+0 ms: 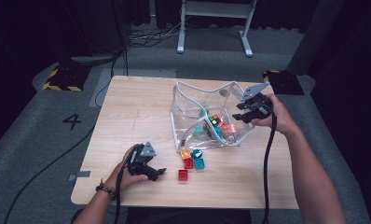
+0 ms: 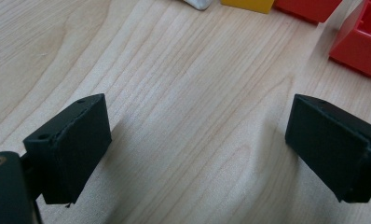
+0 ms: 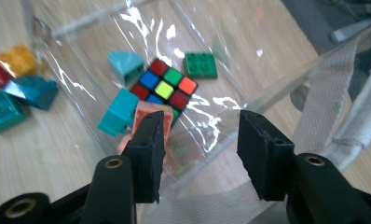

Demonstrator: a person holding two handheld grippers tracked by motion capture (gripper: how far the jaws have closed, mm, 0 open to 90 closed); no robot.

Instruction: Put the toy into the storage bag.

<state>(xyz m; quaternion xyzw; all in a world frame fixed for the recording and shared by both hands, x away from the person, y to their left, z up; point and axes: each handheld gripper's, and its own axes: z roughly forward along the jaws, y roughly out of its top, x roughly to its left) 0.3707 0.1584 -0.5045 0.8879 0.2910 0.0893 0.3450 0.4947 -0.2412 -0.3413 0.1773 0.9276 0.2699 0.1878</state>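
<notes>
A clear plastic pouch (image 1: pixel 202 88) with white trim stands open on the wooden table (image 1: pixel 127 121). Inside lie a colour cube (image 1: pixel 215 120) (image 3: pixel 165 87), teal bricks (image 3: pixel 120 112), a green brick (image 3: pixel 200 64) and a salmon brick (image 3: pixel 148 116). My right gripper (image 1: pixel 243 112) (image 3: pixel 202 126) hangs at the pouch's right rim. Its jaws stand apart, with the clear wall in the gap and no pad pressing on it. My left gripper (image 1: pixel 160 172) (image 2: pixel 197 121) rests low on the table, open over bare wood, just left of a red brick (image 1: pixel 183 174) (image 2: pixel 360 42).
Outside the pouch's front wall sit several loose bricks (image 1: pixel 193 158): orange, red and teal. A yellow brick (image 2: pixel 249 3) shows beyond the left jaws. The pouch's white strap (image 3: pixel 323 116) runs beside my right jaw. Cables trail from both grippers toward the near edge.
</notes>
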